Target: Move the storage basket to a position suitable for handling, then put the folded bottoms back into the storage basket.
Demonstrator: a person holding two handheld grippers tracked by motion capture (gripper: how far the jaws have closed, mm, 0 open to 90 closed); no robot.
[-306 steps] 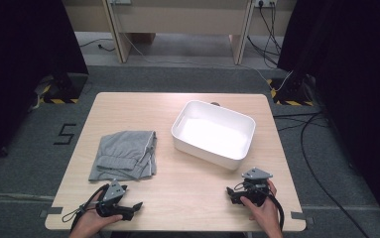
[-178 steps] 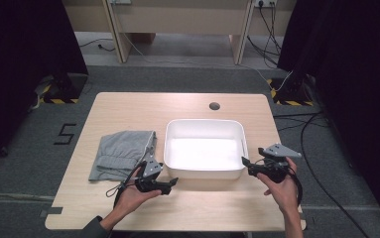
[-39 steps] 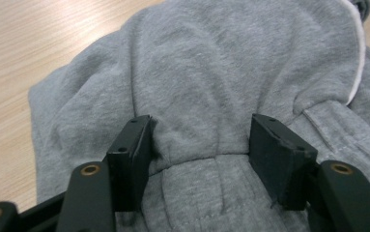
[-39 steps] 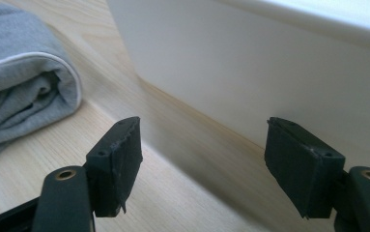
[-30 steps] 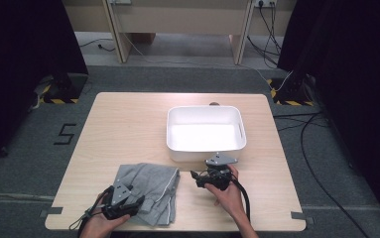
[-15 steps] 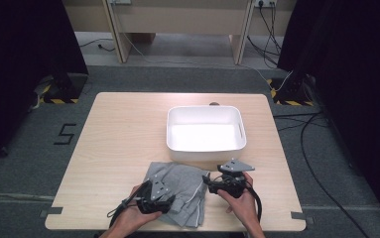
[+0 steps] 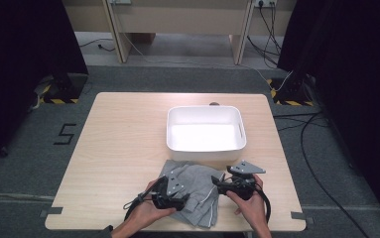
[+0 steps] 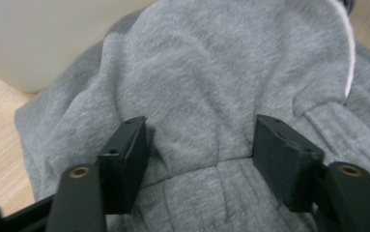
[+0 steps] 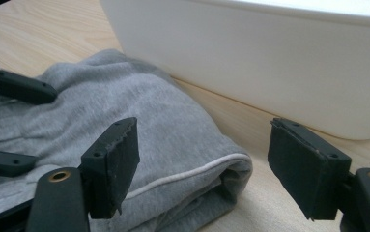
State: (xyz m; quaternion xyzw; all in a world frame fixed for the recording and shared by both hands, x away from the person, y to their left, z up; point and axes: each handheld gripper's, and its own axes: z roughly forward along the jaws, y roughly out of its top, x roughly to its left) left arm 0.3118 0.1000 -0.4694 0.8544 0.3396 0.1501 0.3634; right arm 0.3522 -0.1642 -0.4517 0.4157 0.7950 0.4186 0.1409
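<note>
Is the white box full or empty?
Empty. The white box shows a bare white floor inside, seen from above; the grey garment lies on the table in front of it.

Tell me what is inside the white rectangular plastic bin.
Nothing: the white rectangular plastic bin shows a bare white floor in the high view. The folded grey fabric garment lies on the light wooden table just in front of it. The near inner wall is hidden.

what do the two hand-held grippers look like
Both are black. The left hand-held gripper trails a looped black cable; the right hand-held gripper carries a grey three-cornered plate on top and a black cable. Each has two blocky black jaws with brass-coloured pivot rivets.
</note>
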